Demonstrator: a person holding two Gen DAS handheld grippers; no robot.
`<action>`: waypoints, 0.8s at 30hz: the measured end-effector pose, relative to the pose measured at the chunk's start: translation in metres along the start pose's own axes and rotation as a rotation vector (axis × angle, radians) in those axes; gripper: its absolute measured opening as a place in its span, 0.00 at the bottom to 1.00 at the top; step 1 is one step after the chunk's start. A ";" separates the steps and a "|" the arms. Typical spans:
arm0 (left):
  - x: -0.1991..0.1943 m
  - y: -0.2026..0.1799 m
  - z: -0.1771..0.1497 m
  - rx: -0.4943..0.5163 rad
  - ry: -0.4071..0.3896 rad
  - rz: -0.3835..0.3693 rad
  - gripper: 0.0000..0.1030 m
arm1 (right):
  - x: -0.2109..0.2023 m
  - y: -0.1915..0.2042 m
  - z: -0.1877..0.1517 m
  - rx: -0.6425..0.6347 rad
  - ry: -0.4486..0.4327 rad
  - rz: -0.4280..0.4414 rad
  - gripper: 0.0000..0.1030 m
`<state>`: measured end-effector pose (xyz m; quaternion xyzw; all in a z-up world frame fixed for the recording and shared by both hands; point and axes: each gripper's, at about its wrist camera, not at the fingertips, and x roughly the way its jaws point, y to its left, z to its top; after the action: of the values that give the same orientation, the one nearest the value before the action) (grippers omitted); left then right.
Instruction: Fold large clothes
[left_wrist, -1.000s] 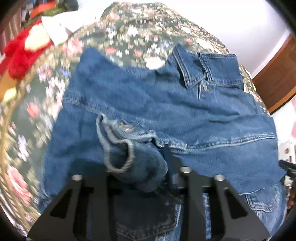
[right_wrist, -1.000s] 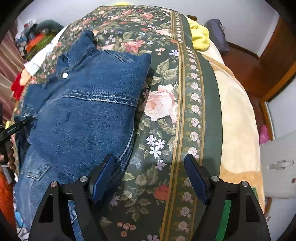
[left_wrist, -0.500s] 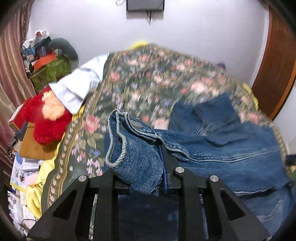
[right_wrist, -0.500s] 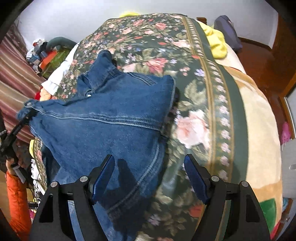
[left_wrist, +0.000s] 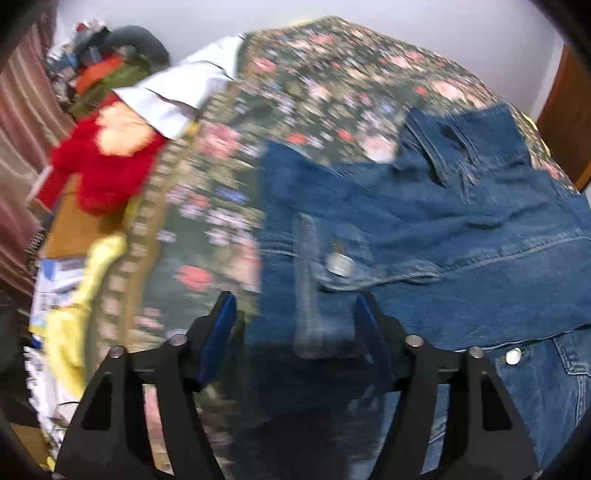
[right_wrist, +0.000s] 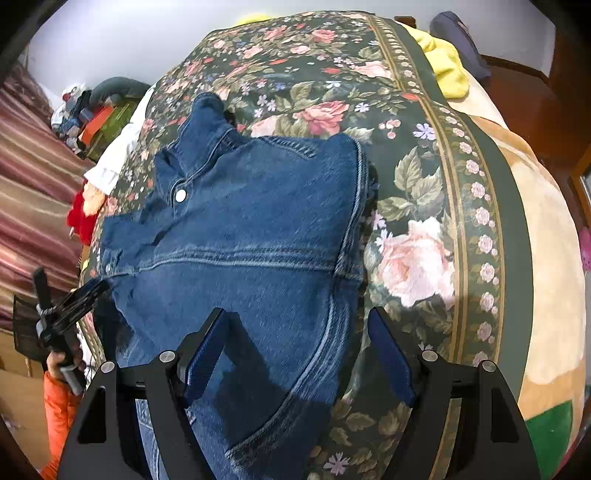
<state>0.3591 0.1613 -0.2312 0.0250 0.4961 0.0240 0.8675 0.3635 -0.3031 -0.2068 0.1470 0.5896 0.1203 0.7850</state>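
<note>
Denim jacket (right_wrist: 251, 236) looks heavy and stiff; best gripped at a seam or cuff (left_wrist: 325, 266). Left gripper (left_wrist: 293, 328) and right gripper (right_wrist: 295, 350) both spread, holding nothing

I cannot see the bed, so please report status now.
Left gripper open, cuff between fingers. Right gripper open, over jacket. Jacket on bed, nothing blocking.

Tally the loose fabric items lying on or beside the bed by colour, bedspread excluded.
Blue: 1, the denim jacket
White: 1, the white garment
Red: 1, the red plush
Yellow: 1, the yellow cloth
Total: 4
</note>
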 end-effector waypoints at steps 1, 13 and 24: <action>-0.005 0.008 0.002 -0.009 -0.010 0.003 0.73 | 0.000 -0.001 0.002 0.008 -0.003 0.000 0.74; 0.040 0.040 0.057 -0.147 0.056 -0.177 0.76 | 0.002 -0.016 0.043 0.096 -0.070 0.039 0.74; 0.089 0.006 0.080 -0.061 0.067 -0.144 0.19 | 0.049 -0.011 0.065 0.090 -0.044 0.093 0.44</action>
<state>0.4729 0.1719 -0.2668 -0.0378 0.5243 -0.0223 0.8504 0.4395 -0.3016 -0.2380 0.2119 0.5694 0.1268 0.7841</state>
